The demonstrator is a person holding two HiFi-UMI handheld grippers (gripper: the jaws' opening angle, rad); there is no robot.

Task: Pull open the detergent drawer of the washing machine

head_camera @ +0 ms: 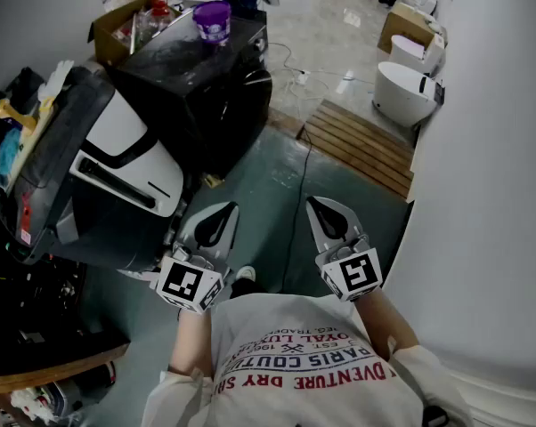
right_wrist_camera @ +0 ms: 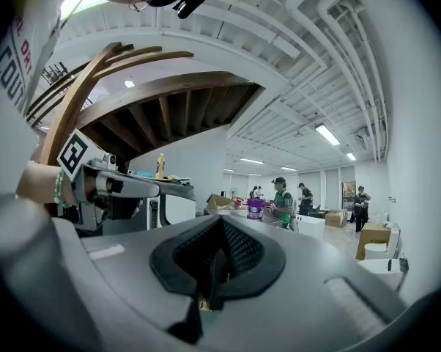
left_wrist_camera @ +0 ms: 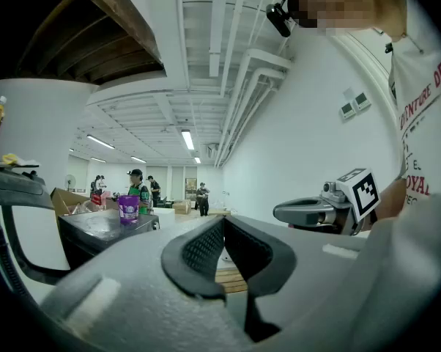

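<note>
White panels on a dark body: the washing machine (head_camera: 117,163) fills the left of the head view, and a yellow bottle (head_camera: 12,114) and cloths lie on its top. A long dark slot crosses its white front. From this angle I cannot tell which part is the detergent drawer. The left gripper (head_camera: 225,212) hangs at lower centre, near the machine's lower right corner, with its fingers pressed together on nothing. The right gripper (head_camera: 317,207) sits just right of it over the grey-green floor (head_camera: 268,185), its fingers also closed and empty. Both point level.
</note>
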